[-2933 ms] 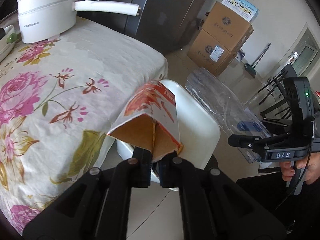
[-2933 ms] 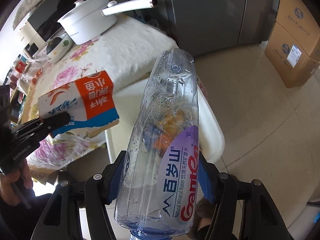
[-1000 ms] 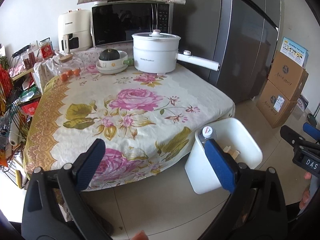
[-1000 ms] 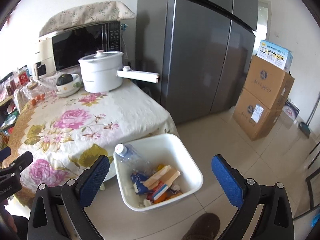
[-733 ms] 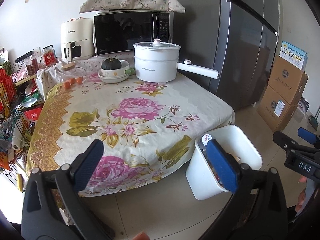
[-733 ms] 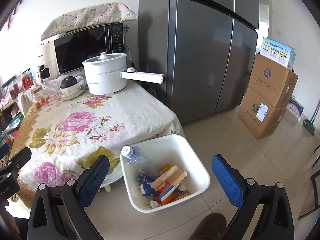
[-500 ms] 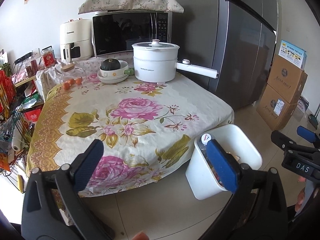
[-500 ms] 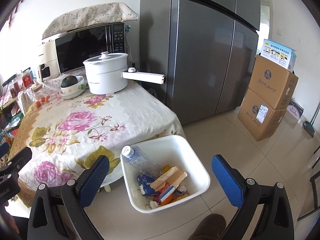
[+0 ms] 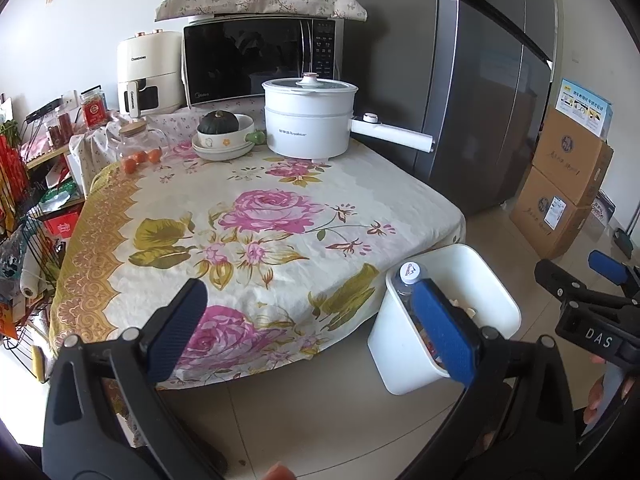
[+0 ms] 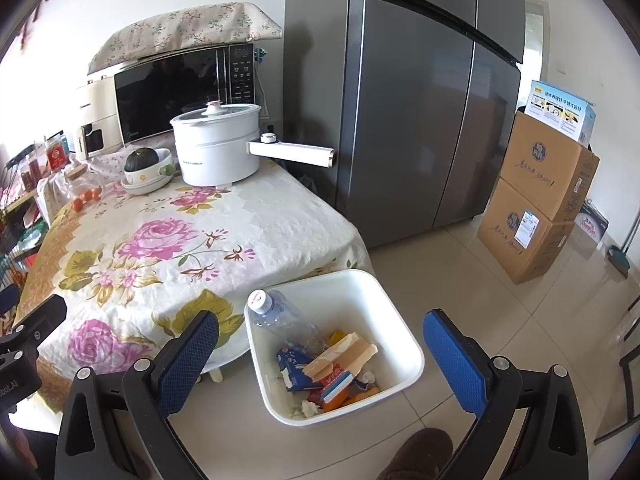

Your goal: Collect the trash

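A white trash bin (image 10: pixel 404 332) stands on the floor at the table's corner; it also shows in the left wrist view (image 9: pixel 492 284). In it lie a clear plastic bottle (image 10: pixel 284 320) with a white cap, a torn carton (image 10: pixel 340 356) and other scraps. The bottle's cap (image 9: pixel 409 272) shows in the left wrist view. My left gripper (image 9: pixel 312 328) is open and empty, held above the table's near edge. My right gripper (image 10: pixel 320 356) is open and empty, held above the bin.
The table has a floral cloth (image 9: pixel 256 216). At its far end stand a white electric pot (image 9: pixel 310 118) with a long handle, a bowl with a squash (image 9: pixel 224 128), a microwave (image 9: pixel 260 60) and jars. A grey fridge (image 10: pixel 420 92) and stacked cardboard boxes (image 10: pixel 540 208) stand to the right.
2.9 s ago the left gripper held the carton and the right held the bottle over the bin. Both now lie in the bin, and both grippers are open and pulled back.
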`<move>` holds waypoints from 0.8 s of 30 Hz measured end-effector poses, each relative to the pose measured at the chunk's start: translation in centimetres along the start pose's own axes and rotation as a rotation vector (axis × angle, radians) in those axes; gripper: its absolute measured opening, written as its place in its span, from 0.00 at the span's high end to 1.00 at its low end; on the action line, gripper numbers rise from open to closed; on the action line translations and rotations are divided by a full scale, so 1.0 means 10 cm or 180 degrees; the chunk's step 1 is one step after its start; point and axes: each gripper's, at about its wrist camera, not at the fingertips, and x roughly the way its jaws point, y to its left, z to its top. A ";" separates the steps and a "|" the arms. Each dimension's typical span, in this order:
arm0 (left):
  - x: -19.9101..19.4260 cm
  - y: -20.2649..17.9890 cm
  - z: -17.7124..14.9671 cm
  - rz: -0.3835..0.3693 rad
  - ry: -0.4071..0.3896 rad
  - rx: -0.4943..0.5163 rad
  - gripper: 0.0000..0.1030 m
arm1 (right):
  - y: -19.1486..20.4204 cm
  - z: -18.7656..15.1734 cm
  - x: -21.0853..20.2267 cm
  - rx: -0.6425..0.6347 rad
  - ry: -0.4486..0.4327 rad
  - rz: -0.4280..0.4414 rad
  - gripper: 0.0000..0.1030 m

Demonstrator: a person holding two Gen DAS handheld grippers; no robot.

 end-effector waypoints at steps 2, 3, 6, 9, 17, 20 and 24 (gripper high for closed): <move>-0.01 0.00 0.00 0.0001 -0.0005 0.0001 0.01 | 0.00 0.00 0.00 0.0002 0.0004 0.0004 0.00; -0.01 0.00 0.00 0.0004 -0.0004 0.0006 0.01 | 0.00 0.00 0.01 0.0002 0.0006 0.0006 0.00; -0.01 -0.01 0.00 -0.0005 0.0001 0.0000 0.01 | 0.01 0.00 0.00 0.0000 0.0001 0.0002 0.00; 0.00 -0.01 0.00 -0.0013 0.0016 0.0011 0.01 | 0.01 0.00 0.00 -0.0001 -0.0003 0.0002 0.00; 0.00 -0.03 0.00 -0.0047 0.0034 -0.0015 0.01 | 0.01 0.00 0.00 -0.0007 -0.0001 -0.0002 0.00; 0.00 -0.04 0.00 -0.0075 0.0058 -0.0020 0.01 | 0.01 0.00 0.00 -0.0010 -0.0003 -0.0005 0.00; 0.00 -0.04 0.00 -0.0087 0.0067 -0.0035 0.01 | 0.00 -0.01 0.00 -0.0012 0.0000 -0.0009 0.00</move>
